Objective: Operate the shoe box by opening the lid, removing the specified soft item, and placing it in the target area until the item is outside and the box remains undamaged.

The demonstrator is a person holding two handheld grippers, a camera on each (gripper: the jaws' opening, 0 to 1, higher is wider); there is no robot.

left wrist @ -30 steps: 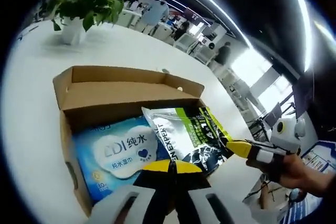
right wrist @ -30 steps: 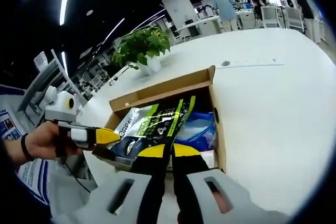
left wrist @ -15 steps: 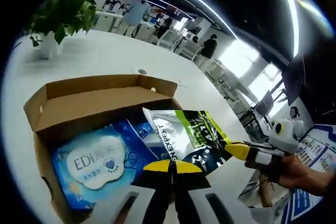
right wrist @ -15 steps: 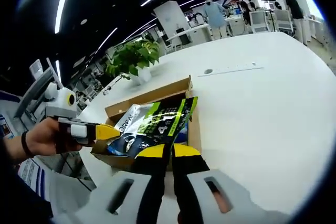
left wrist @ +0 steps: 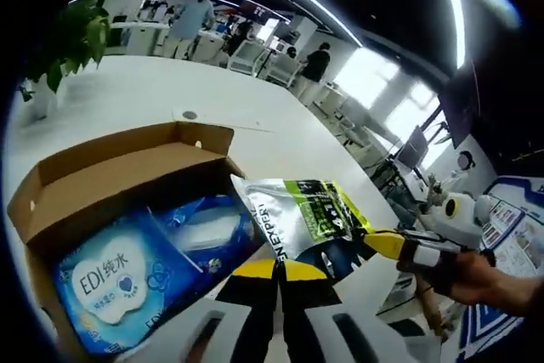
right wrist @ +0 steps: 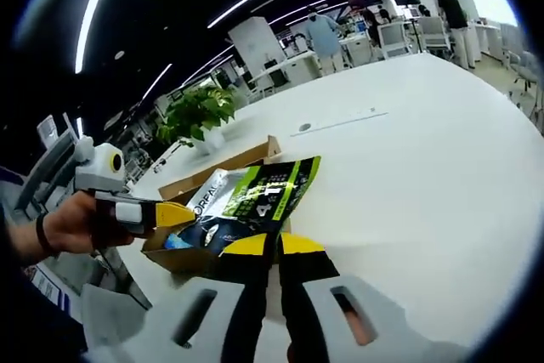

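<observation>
Both claws gripped a silver, green and black pouch (left wrist: 308, 225) and held it in the air over the open shoe box (left wrist: 102, 178) on a white worktop (left wrist: 255, 129). In the left gripper view, the left claw (left wrist: 277, 271) was pinched closed on the pouch's bottom edge, its yellow tips together, while the right claw (left wrist: 384, 243), held in a person's hand (left wrist: 489, 282), clamped the pouch's right-hand corner. The pouch hung above the box's right side, partly past its wall. Inside the box lay a blue pack of wet wipes (left wrist: 110, 282) with a white label, and a second blue packet (left wrist: 208, 231) beside it. The box's flap (left wrist: 127, 146) stood open at the far side.

In the right gripper view, the right claw (right wrist: 273, 246) was shut on the near edge of the pouch (right wrist: 255, 199), and the left claw (right wrist: 178, 215) gripped it from the left, held by a hand (right wrist: 64, 227) wearing a dark wristband. The box (right wrist: 217, 178) sat behind and below the pouch. A potted plant (right wrist: 197, 116) stood farther back on the worktop (right wrist: 408, 167), with people at desks in the office beyond.
</observation>
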